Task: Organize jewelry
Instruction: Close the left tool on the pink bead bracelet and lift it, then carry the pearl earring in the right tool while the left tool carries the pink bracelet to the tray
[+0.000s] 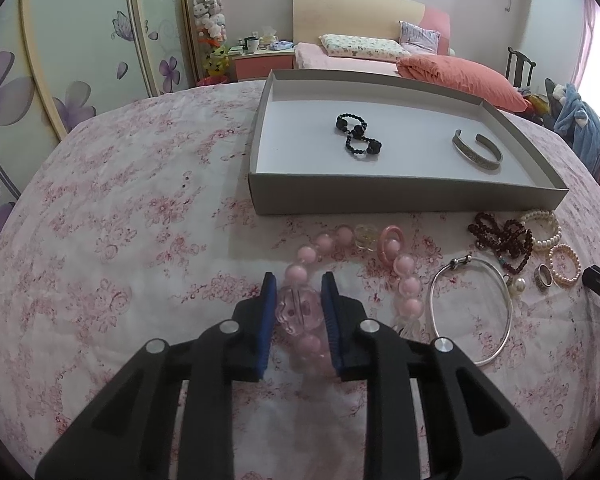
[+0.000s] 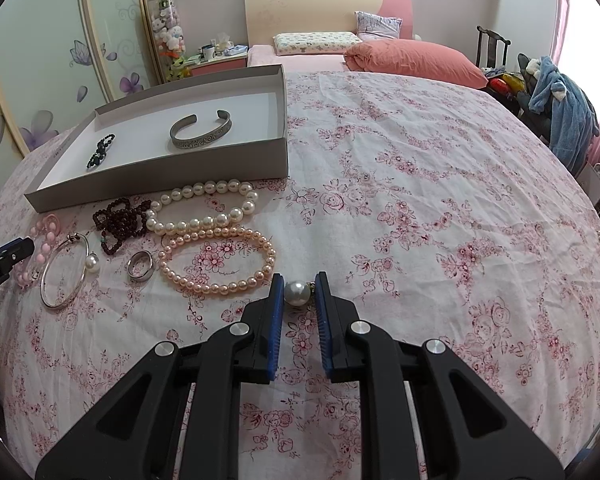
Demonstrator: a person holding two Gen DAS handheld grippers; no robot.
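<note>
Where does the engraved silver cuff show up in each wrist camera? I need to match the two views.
Left wrist view: silver cuff lies in the right half of the grey tray, upper right of picture.
Right wrist view: the cuff sits mid-tray, upper left of picture.
Shared landmark: black bead bracelet in the same tray.

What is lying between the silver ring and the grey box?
In the right wrist view, the dark red bead strand and white pearl bracelet lie between the silver ring and the grey box.
</note>
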